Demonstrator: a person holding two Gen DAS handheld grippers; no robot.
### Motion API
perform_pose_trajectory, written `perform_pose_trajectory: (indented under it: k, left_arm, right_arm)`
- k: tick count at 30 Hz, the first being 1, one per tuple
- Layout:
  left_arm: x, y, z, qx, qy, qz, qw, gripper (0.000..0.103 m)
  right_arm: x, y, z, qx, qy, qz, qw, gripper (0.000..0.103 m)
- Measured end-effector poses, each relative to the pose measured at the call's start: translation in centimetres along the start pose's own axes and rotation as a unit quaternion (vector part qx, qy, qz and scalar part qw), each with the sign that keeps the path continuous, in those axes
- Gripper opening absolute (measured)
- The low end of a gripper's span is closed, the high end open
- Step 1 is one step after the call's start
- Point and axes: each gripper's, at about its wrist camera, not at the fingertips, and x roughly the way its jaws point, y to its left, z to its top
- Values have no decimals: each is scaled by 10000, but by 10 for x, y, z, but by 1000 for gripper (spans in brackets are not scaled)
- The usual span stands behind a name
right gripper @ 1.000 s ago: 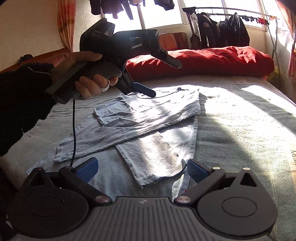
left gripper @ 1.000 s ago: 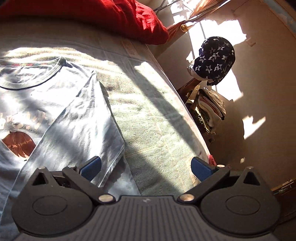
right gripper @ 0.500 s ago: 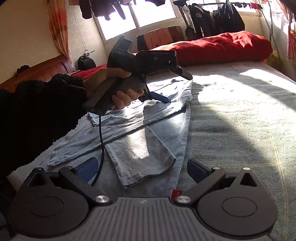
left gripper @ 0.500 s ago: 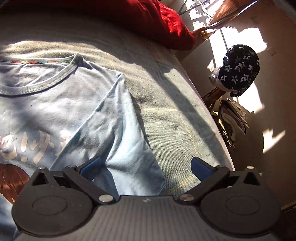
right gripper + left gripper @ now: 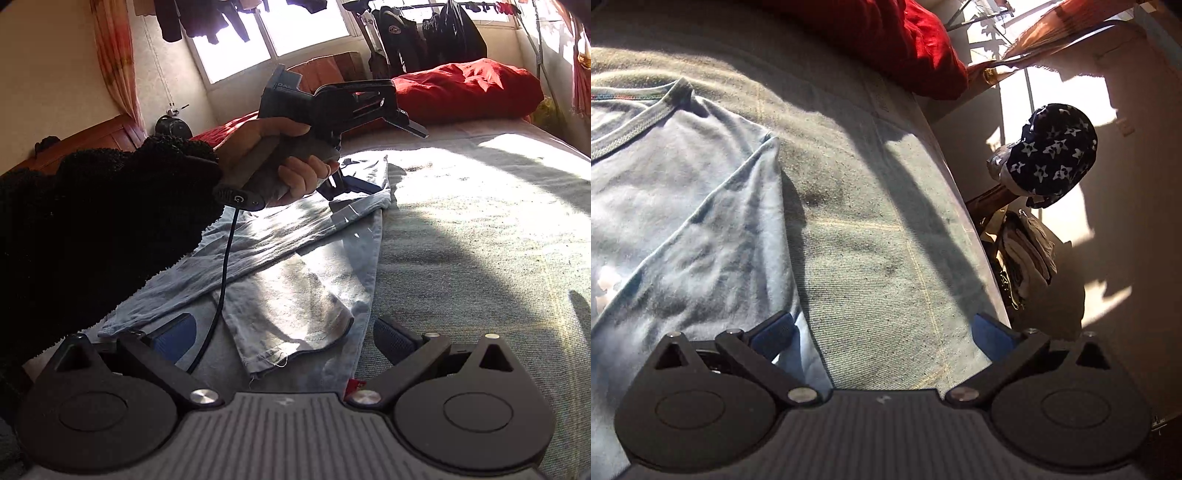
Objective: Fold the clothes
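Pale blue long-sleeved shirt (image 5: 295, 258) lies flat on the grey bedspread (image 5: 480, 240), both sleeves crossed over its body. Left gripper (image 5: 882, 332), fingers spread wide and holding nothing, hovers over the shirt's shoulder edge near the collar (image 5: 635, 125). Right gripper (image 5: 284, 336), likewise spread and empty, sits at the hem end. Red pillow (image 5: 465, 92) lies at the head of the bed
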Motion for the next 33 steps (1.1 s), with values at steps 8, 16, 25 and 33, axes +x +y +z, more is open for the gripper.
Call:
perform_pose_trajectory:
  k: [8,16,25,33]
  left_arm:
    - [-12,23,10,-25,-253,542,9982,102]
    - [-39,13,26,5,-474,530,9975,102]
    - [-121,-18,-9,424,-361,714,9959,102]
    - [-207,-17,-91,660,-314,1081,9915,102]
  right_arm:
    - [0,4,2,-55,-58,110,9999,103]
    - [-2,2,2,6,-64,13,10000,103]
    - [-22,31,6,-212,-180,5,9996,103]
    - [-46,64,-3,-355,-156,6,9992,103]
